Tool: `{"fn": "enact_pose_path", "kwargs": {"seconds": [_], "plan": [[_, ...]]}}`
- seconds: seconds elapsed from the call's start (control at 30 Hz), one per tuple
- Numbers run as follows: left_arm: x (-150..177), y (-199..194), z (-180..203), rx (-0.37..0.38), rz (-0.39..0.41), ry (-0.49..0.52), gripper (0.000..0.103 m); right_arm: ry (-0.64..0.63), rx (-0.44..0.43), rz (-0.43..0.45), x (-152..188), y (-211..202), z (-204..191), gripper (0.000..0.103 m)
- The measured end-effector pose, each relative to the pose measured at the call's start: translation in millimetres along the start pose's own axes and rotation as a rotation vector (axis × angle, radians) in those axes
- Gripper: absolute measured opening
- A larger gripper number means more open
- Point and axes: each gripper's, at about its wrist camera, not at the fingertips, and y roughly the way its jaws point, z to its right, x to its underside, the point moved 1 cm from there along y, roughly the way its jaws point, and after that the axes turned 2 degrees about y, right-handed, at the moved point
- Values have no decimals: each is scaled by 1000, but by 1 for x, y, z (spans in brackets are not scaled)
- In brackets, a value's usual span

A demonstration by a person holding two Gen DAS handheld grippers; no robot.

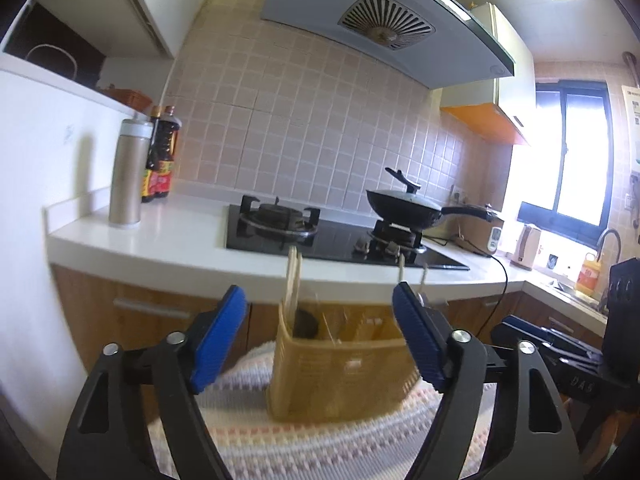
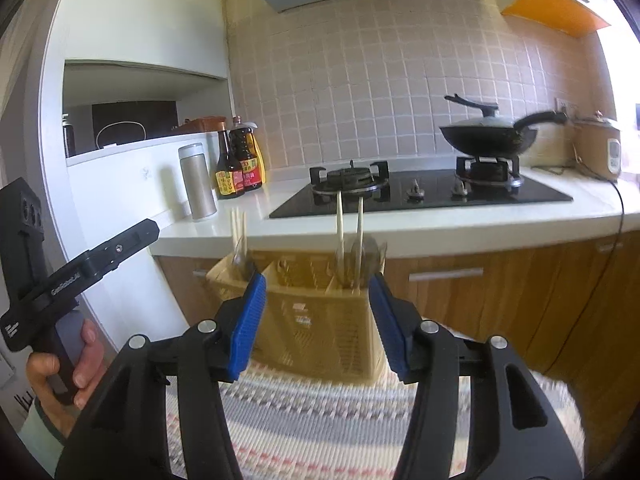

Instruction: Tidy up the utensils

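So the biggest thing here is the kitchen counter running across the far side, with the black gas hob set into it and a lidded wok on the right burner. Over at the far left of the counter stand a metal flask and a couple of sauce bottles.

Nearer to us, a yellow plastic utensil caddy sits on a striped woven mat, and it's split into compartments. Chopsticks stand upright in the right compartment next to what looks like spoons (too blurry to be sure), and another pair of chopsticks pokes up from the left one. The middle section I can't really make out.

The left gripper is wide open with nothing in it, hanging just in front of the caddy. Same deal for the right gripper: jaws spread apart, empty, framing the caddy.

My guess is the sorting is basically done, or close to it. Everything I can see is already standing in the caddy, and no loose utensils show on the mat (though the grippers hide a good chunk of it).
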Motion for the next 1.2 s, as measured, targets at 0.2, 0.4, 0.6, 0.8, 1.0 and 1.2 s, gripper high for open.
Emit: {"fn": "enact_pose_path", "kwargs": {"seconds": [0.2, 0.4, 0.6, 0.8, 1.0, 1.2], "plan": [[31, -32, 17, -105, 10, 24, 89, -10, 89, -9, 33, -17, -6, 59], [71, -39, 18, -238, 4, -13, 92, -44, 180, 46, 67, -23, -9, 73], [90, -33, 33, -409, 32, 144, 94, -77, 199, 73, 73, -23, -7, 77], [91, -33, 23, -427, 4, 119, 94, -55, 208, 83, 69, -25, 1, 80], [90, -27, 21, -425, -41, 122, 95, -62, 199, 88, 69, -29, -1, 88], [89, -30, 16, -441, -34, 108, 95, -89, 202, 84, 72, -29, -7, 89]]}}
